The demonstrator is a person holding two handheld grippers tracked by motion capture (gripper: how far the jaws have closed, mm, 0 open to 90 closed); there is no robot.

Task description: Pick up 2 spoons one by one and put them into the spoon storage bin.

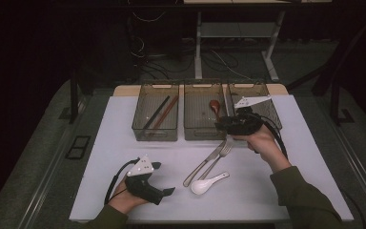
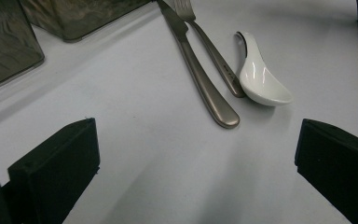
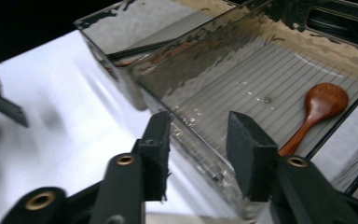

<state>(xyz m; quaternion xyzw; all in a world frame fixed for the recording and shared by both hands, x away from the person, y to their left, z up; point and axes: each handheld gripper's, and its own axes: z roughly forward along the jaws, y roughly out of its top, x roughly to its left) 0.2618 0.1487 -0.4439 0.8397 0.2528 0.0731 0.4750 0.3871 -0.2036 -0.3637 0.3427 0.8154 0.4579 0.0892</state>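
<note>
On the white table top (image 1: 124,143) a steel knife (image 1: 202,165), a fork (image 1: 218,160) and a white ceramic spoon (image 1: 207,184) lie side by side. My left gripper (image 1: 163,178) rests low at the front left, open and empty. Ahead of its jaws (image 2: 196,140) are the knife (image 2: 200,79), the fork (image 2: 212,51) and the white spoon (image 2: 261,81). My right gripper (image 1: 220,125) hovers at the front wall of the middle bin (image 1: 202,133), open (image 3: 198,140) with nothing between its jaws. A wooden spoon (image 3: 319,109) lies in that bin (image 3: 200,51).
Three smoked plastic bins stand in a row at the back: the left bin (image 1: 155,133) holds chopsticks (image 1: 159,113), the right bin (image 1: 267,102) sits behind my right hand. Bare table top lies left of the cutlery. Desk legs and cables are beyond the table.
</note>
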